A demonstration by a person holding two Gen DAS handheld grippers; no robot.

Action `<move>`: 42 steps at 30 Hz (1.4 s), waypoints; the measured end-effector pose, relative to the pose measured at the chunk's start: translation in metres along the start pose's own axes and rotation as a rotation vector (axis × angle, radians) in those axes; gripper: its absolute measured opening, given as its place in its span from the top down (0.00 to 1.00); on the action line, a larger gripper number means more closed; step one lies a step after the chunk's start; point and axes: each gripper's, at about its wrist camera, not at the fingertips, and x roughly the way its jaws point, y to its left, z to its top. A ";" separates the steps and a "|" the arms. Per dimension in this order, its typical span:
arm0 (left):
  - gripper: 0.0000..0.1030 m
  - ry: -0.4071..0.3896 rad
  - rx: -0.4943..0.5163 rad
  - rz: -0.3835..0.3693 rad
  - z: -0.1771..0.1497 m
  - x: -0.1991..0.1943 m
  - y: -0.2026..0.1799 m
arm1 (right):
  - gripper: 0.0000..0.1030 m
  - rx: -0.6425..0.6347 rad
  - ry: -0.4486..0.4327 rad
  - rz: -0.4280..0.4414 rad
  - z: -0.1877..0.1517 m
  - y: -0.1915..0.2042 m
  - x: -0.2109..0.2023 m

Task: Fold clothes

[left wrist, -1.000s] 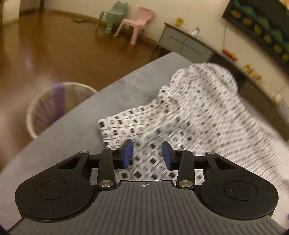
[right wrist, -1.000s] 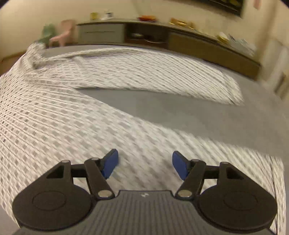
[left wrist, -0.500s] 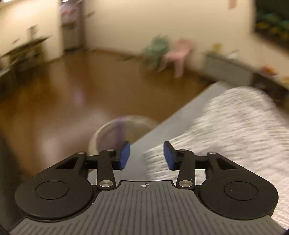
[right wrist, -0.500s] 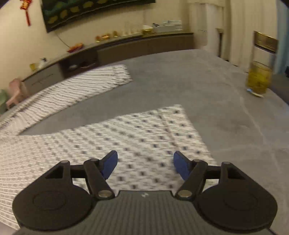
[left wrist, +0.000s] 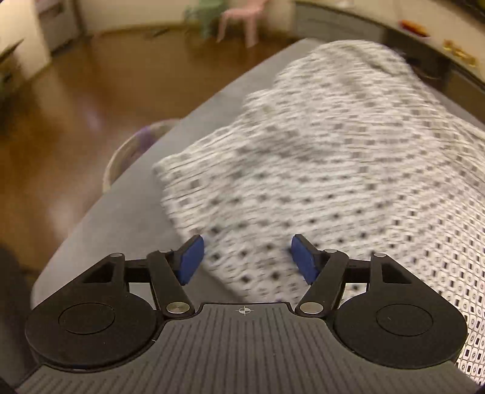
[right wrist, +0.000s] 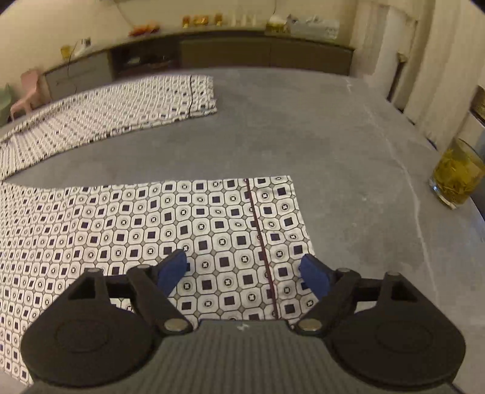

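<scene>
One patterned garment (right wrist: 151,230), one glass (right wrist: 456,172), two chairs (left wrist: 242,18).

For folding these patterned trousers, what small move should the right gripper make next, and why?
Probably lower the right gripper onto the near leg hem and close on it. Its jaws are opening, nothing is pinched, and the hem lies flat on the grey table right under the pads. The left gripper is also opening over the cloth's other end.

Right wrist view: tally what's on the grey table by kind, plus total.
Patterned trousers: 1, both legs laid flat
Glass of yellow-green drink: 1
Total on the table: 2
</scene>
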 end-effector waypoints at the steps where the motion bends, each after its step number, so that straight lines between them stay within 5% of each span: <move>1: 0.48 -0.006 0.008 0.027 0.000 -0.002 -0.001 | 0.23 -0.042 0.025 0.002 0.005 0.005 0.000; 5: 0.58 -0.070 0.040 0.067 -0.004 -0.014 -0.016 | 0.23 -0.223 -0.050 -0.040 0.019 0.029 -0.014; 9: 0.58 -0.165 0.064 -0.071 0.012 -0.033 -0.052 | 0.24 -0.087 -0.066 0.056 0.034 0.028 -0.002; 12: 0.56 -0.204 0.151 -0.105 0.021 -0.028 -0.072 | 0.29 -0.123 -0.056 0.079 0.029 0.038 0.021; 19: 0.47 -0.099 0.059 -0.083 0.004 0.005 -0.035 | 0.03 -0.160 -0.059 0.159 0.042 0.055 0.046; 20: 0.43 -0.097 0.045 -0.072 0.003 0.005 -0.032 | 0.04 -0.168 -0.039 0.166 0.047 0.057 0.048; 22: 0.42 -0.091 0.012 -0.048 0.003 0.006 -0.026 | 0.26 -0.187 -0.010 0.190 0.062 0.062 0.042; 24: 0.54 -0.081 -0.065 -0.014 0.009 0.007 -0.021 | 0.30 -0.183 -0.050 0.214 0.083 0.068 0.029; 25: 0.60 -0.089 -0.095 -0.013 0.013 0.006 -0.022 | 0.30 -0.186 -0.078 0.229 0.096 0.077 0.025; 29: 0.55 -0.157 -0.141 -0.091 0.028 -0.008 -0.047 | 0.24 -0.275 -0.168 0.283 0.157 0.139 0.031; 32: 0.54 -0.173 -0.085 -0.193 0.037 -0.012 -0.086 | 0.16 -0.420 -0.199 0.252 0.196 0.209 0.064; 37: 0.54 -0.166 0.000 -0.277 0.035 -0.018 -0.121 | 0.15 -0.598 -0.157 0.221 0.247 0.307 0.137; 42: 0.55 -0.127 -0.057 -0.328 0.040 -0.013 -0.116 | 0.14 -0.606 -0.089 0.308 0.278 0.341 0.182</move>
